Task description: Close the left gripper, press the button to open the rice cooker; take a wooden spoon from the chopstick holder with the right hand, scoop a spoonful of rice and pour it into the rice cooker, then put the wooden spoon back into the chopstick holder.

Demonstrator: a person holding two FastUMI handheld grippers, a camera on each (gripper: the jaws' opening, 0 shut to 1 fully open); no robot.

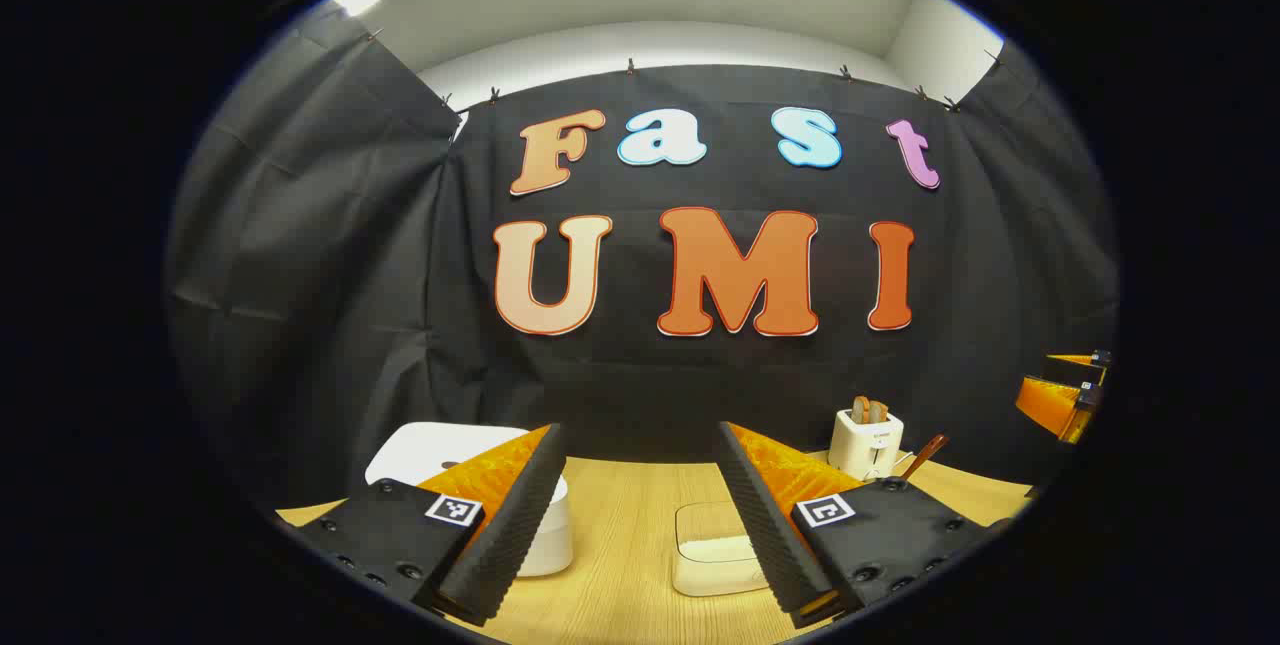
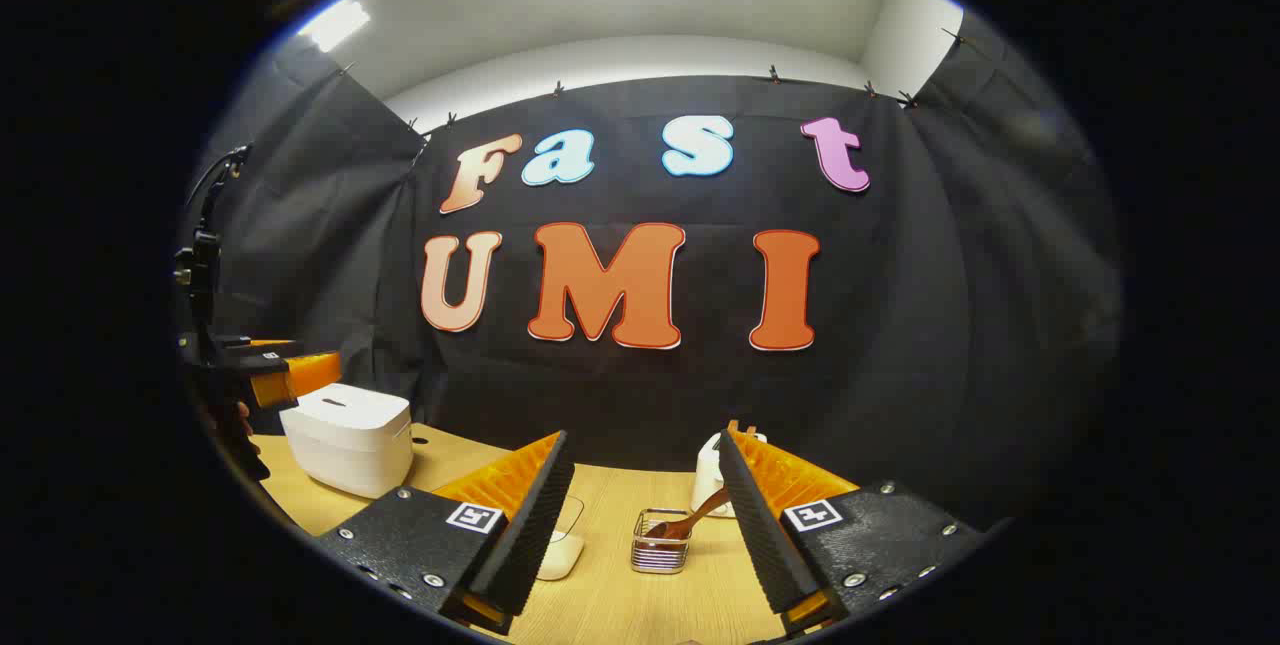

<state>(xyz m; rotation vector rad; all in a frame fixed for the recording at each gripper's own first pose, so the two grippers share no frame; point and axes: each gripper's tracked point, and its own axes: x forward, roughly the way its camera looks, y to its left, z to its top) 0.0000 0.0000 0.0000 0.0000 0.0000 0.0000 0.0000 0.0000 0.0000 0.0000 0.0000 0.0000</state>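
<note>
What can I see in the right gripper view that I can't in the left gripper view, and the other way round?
Right gripper view's own: the wire chopstick holder with the wooden spoon resting in it, and the left gripper above the rice cooker. Left gripper view's own: the right gripper at its edge. Shared: the shut rice cooker, spoon handle, toaster, white lidded box, table.

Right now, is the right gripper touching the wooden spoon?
Apart. In the right gripper view the right gripper is open, raised above the table, and the wooden spoon rests in the chopstick holder beyond.
</note>
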